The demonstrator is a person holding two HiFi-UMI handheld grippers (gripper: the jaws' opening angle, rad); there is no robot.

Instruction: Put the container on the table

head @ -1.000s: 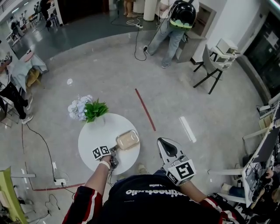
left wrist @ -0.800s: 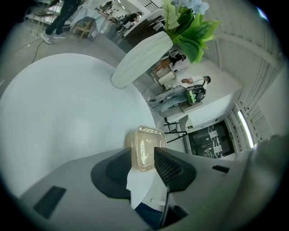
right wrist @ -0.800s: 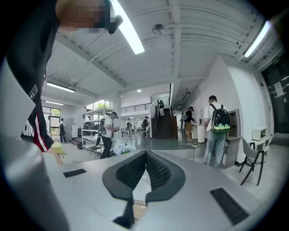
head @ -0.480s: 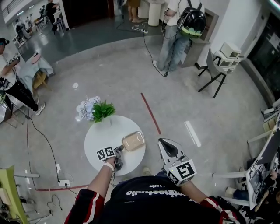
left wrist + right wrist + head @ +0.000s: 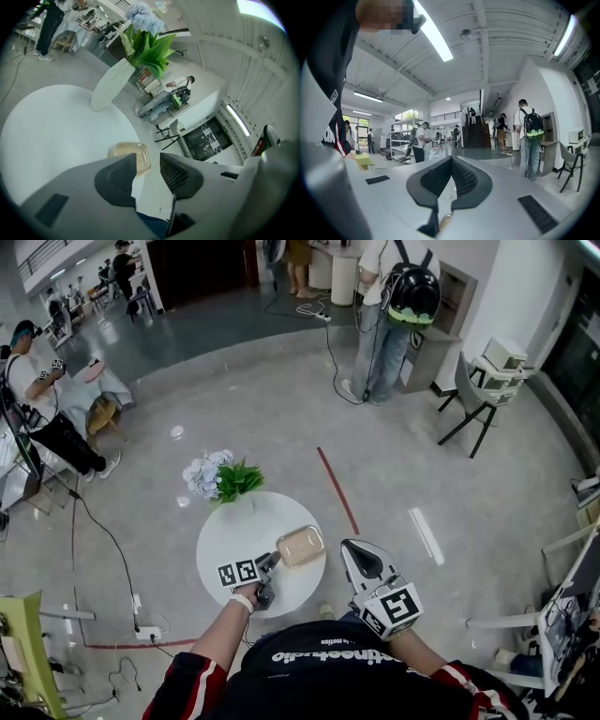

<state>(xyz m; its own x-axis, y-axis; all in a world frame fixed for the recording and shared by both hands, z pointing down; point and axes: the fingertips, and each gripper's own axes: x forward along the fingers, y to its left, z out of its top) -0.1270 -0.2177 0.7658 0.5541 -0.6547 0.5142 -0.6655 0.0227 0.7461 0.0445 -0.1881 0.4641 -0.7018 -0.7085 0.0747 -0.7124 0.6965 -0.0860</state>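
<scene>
One shallow tan container (image 5: pixel 300 546) lies flat on the round white surface (image 5: pixel 225 545), near the edge closest to the person and well apart from the vase of flowers (image 5: pixel 223 480) at the far rim. Placement therefore appears complete: the container rests on the surface, and no view shows anything under it or on it.

The left gripper (image 5: pixel 270 563) hovers just beside the container's near end. Its own view shows the jaws spread, with the container beyond the tips and only surface and clothing in the gap. Judged from this, the container is released.

The right gripper (image 5: pixel 451 159) is held off the surface beside the person's body. Its jaws are pressed together on nothing and point out into the room.

Remaining work, as far as can be judged: move the left gripper clear of the container without nudging it.
</scene>
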